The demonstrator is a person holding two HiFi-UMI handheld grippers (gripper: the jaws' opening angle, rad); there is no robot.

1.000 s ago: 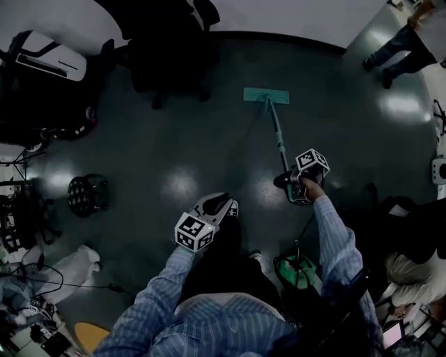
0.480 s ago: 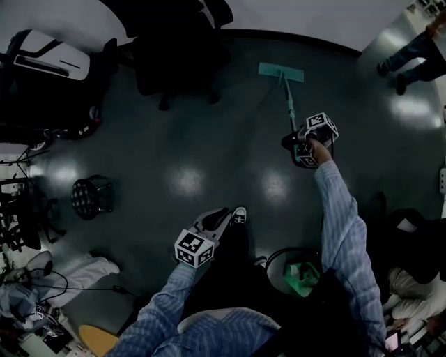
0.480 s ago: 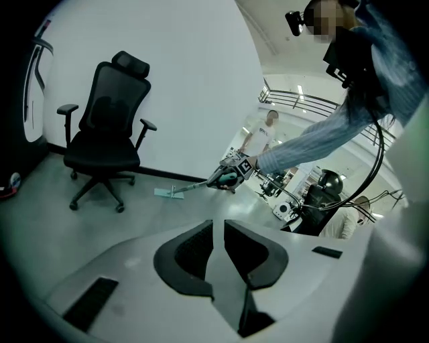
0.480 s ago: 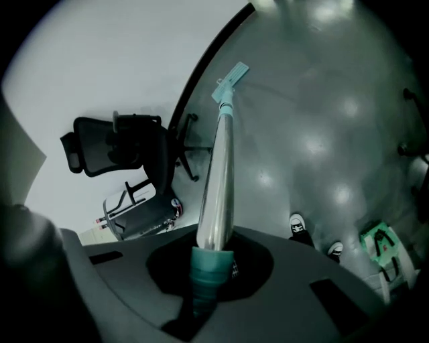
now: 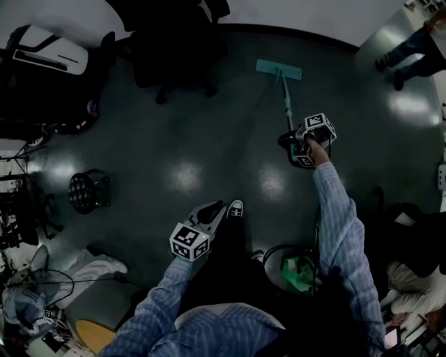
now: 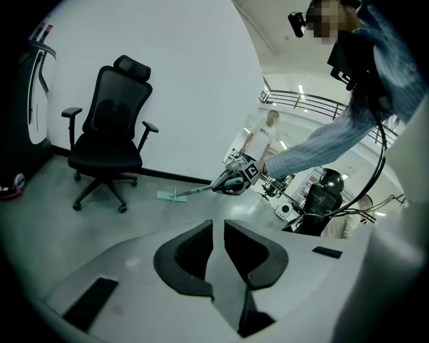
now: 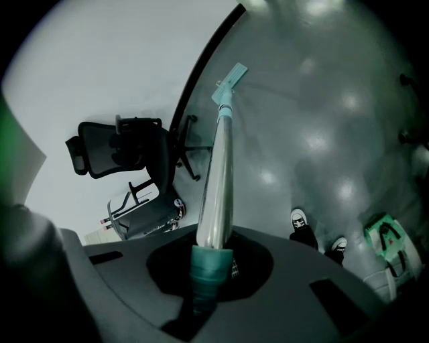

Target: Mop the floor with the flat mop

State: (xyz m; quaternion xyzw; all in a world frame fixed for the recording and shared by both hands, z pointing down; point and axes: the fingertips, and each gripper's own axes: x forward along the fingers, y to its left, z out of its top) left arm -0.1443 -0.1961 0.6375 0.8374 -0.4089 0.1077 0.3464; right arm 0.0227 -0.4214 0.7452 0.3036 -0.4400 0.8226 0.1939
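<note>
mopping stroke likely under way — the right tongs (image 5: 289, 143) clench the flat mop (image 5: 284, 94) by its handle (image 7: 218, 167), its head (image 5: 279, 70) flat on the floor (image 5: 174, 132) at upper centre. next: draw it back evenly. left tongs (image 6: 218, 234) closed, empty.

Head view steeply down; left gripper view level; right along mop (image 7: 221, 167); all 3 share chair (image 6: 110, 114).

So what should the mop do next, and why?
Probably draw the flat mop back toward the feet: its head lies far out by the wall, the right gripper is shut on the handle, and that arm is stretched out.
</note>
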